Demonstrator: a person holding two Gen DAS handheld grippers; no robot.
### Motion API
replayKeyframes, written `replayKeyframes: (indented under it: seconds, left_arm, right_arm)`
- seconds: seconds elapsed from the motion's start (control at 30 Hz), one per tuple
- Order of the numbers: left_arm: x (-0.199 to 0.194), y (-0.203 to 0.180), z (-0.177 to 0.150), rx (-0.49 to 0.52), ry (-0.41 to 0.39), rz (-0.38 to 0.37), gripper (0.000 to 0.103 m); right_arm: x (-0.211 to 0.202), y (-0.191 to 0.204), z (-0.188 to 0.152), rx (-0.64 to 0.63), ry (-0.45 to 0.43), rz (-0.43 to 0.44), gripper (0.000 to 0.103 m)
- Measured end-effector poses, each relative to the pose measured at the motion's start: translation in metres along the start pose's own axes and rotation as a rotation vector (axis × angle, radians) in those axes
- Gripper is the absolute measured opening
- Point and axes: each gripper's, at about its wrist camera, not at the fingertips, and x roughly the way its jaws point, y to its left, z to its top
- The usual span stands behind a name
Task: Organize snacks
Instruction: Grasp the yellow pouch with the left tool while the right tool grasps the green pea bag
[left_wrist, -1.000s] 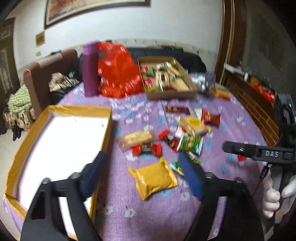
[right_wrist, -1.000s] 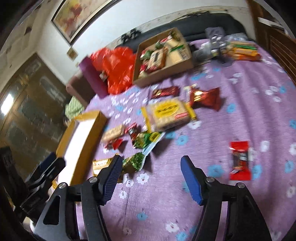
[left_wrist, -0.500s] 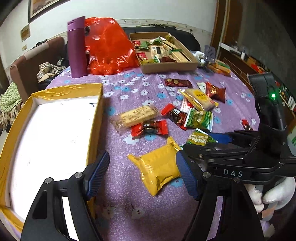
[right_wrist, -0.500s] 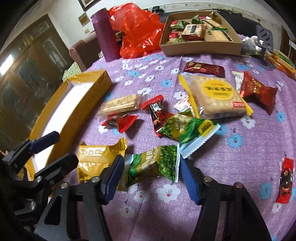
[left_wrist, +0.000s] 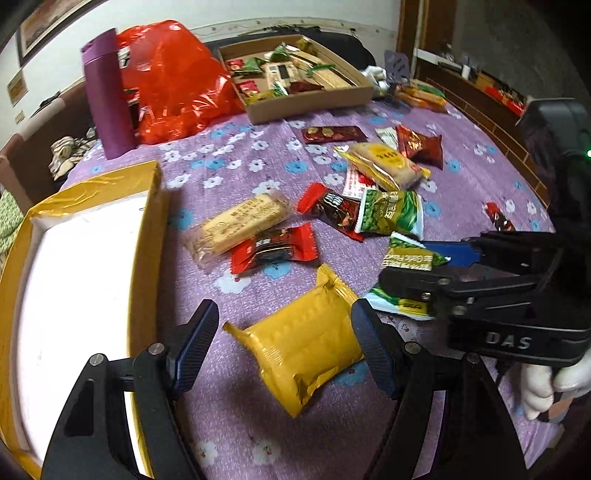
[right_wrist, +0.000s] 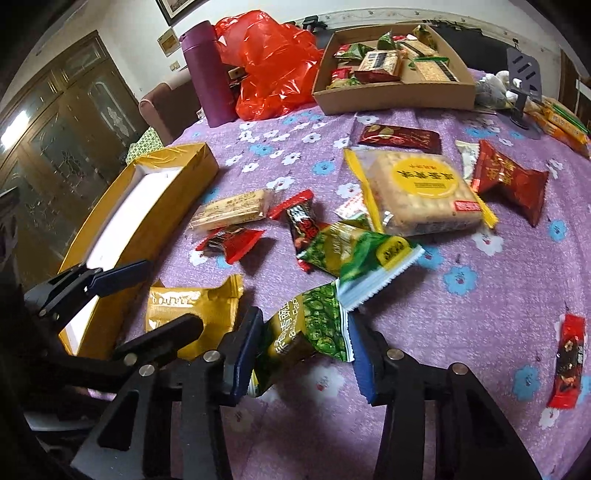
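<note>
left gripper (left_wrist: 284, 345) jaws wide, straddling the yellow pack (left_wrist: 303, 350) on the purple cloth (left_wrist: 229, 162); pads not visibly touching it. right gripper (right_wrist: 304, 354) jaws set around the green pea pack (right_wrist: 306, 336), a pad at each side; can't tell if they are actually clamping it. pea pack sits just right of the yellow pack, a second green pack (right_wrist: 354, 254) behind it. yellow box (left_wrist: 74, 280) on the left, white inside, just beside the left gripper. loose snacks mid-table: cracker bar (left_wrist: 240, 225), red candy (left_wrist: 273, 249), big biscuit pack (right_wrist: 421, 192), red pouch (right_wrist: 509, 181). small red bar (right_wrist: 567, 360) well apart at right. cardboard tray (right_wrist: 395, 98) with snacks at back, near the red bag (right_wrist: 273, 70) and purple bottle (right_wrist: 208, 72).
</note>
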Motion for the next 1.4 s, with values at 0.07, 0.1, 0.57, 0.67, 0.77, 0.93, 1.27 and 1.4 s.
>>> replayKeyframes:
  seconds: [0.07, 0.1, 0.57, 0.67, 0.77, 0.93, 1.27, 1.4]
  left_arm:
    - [0.005, -0.002, 0.001, 0.014, 0.017, -0.009, 0.074]
    - [0.008, -0.004, 0.002, 0.027, 0.024, -0.008, 0.075]
    - [0.002, -0.026, -0.016, 0.102, 0.072, -0.104, 0.077]
    - [0.001, -0.035, -0.022, 0.143, 0.061, -0.102, 0.080]
    - [0.005, -0.040, -0.026, 0.146, 0.071, -0.118, 0.083]
    - [0.004, -0.040, -0.026, 0.065, 0.046, -0.103, 0.066]
    - [-0.037, -0.023, -0.032, -0.097, -0.082, -0.220, 0.026]
    - [-0.056, -0.004, -0.038, -0.160, -0.138, -0.244, 0.026]
  right_arm:
    - [-0.004, -0.005, -0.003, 0.011, -0.004, 0.001, 0.046]
    - [-0.005, -0.006, -0.004, 0.015, -0.006, 0.000, 0.046]
    - [-0.027, -0.031, -0.022, 0.032, -0.017, -0.028, 0.047]
    - [-0.030, -0.031, -0.027, 0.032, -0.019, -0.024, 0.049]
    - [-0.031, -0.027, -0.030, 0.028, -0.023, -0.026, 0.055]
    - [-0.030, -0.014, -0.036, 0.003, -0.035, -0.059, 0.062]
    - [-0.044, -0.005, -0.048, 0.020, -0.061, -0.026, 0.043]
    - [-0.054, 0.008, -0.046, -0.002, -0.085, -0.008, 0.043]
